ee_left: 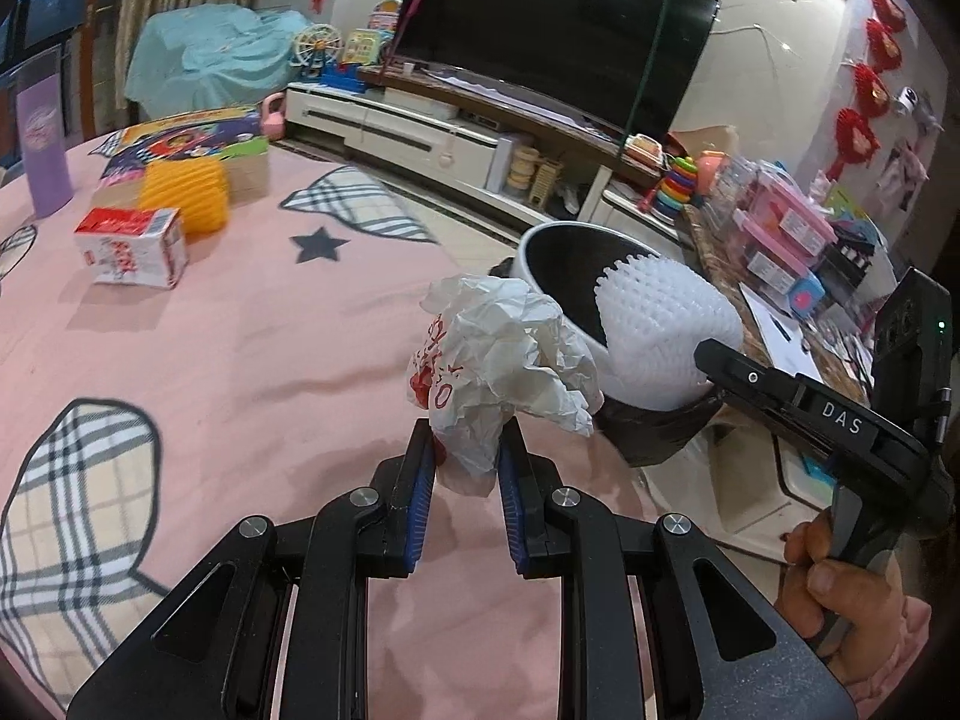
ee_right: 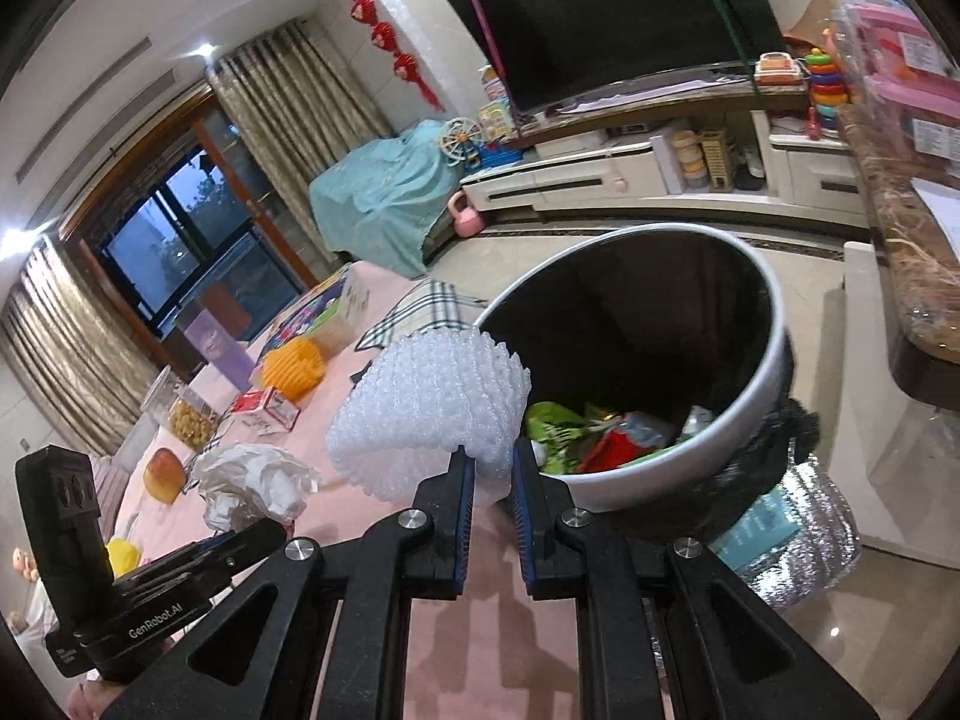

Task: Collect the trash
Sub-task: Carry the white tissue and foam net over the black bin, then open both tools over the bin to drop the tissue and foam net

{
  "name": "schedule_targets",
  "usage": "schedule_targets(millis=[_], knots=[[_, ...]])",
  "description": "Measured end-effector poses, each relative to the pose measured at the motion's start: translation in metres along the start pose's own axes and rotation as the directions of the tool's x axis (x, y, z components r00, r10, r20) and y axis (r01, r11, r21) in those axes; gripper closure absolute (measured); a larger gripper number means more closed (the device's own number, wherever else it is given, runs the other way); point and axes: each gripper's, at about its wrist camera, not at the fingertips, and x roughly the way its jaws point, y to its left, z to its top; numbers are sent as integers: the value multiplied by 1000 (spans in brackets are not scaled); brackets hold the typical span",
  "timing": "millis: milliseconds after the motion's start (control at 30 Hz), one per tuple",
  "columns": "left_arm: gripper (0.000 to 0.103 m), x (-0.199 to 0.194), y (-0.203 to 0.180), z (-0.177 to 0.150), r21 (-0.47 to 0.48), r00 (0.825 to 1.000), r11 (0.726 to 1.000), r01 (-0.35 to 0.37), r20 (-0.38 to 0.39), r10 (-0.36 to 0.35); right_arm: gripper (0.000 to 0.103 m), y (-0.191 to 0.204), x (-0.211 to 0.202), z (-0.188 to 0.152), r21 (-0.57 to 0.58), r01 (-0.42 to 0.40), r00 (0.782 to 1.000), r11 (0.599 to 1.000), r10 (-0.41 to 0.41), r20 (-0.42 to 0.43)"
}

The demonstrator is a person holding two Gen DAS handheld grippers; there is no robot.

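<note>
Carrying two trash pieces toward bin. Crumpled paper wrapper point(ee_left: 504, 354) pinched in my left gripper point(ee_left: 465, 462), held above pink tablecloth point(ee_left: 240, 360), just short of bin. White foam net point(ee_right: 426, 402) clamped in my right gripper point(ee_right: 492, 474), at near rim of trash bin point(ee_right: 774, 324); bin already holds scraps. Step in hand, I judge: transport, drop pending. Next move needs each piece clear over bin mouth before jaws part. Both grippers angled downward, side by side; right hand point(ee_left: 840, 588) wraps handle.
</note>
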Motion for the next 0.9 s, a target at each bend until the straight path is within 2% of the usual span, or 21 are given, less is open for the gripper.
schedule_targets(millis=[467,900], knots=[[84,19,-35,21,53,999,998,36,-8,-35,91,-32,-16,12,38,40,999,998,-41,30],[84,37,-51,29,74,999,996,42,-26,-40,91,-51,-18,21,56,75,997,996,-76,29]])
